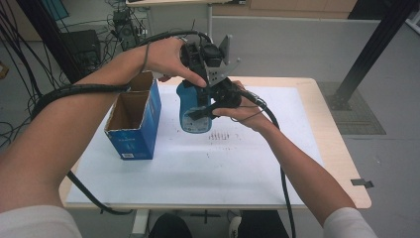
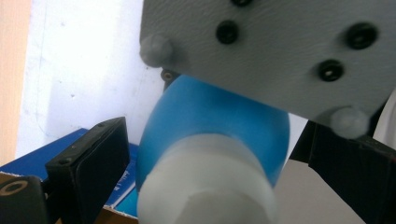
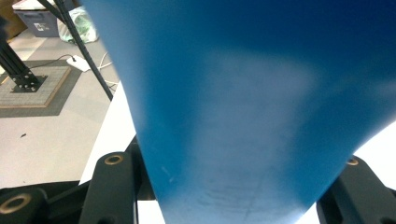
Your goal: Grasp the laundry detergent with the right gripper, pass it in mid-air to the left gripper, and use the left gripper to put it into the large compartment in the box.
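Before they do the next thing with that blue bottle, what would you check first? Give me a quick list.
1. Right gripper clamped on the blue plastic bottle: ok, its black jaws flank the body tightly.
2. Left gripper around the bottle's white cap: ok, the cap sits between the jaws.
3. Left jaws pressing the cap: cannot tell.
4. Bottle clear of the open blue cardboard box: ok, held beside it.
5. Cables free of the bottle: ok.
6. Cap tightness: cannot tell.

Both grippers meet on a blue bottle point(image 1: 194, 111) beside an open box point(image 1: 133, 124).
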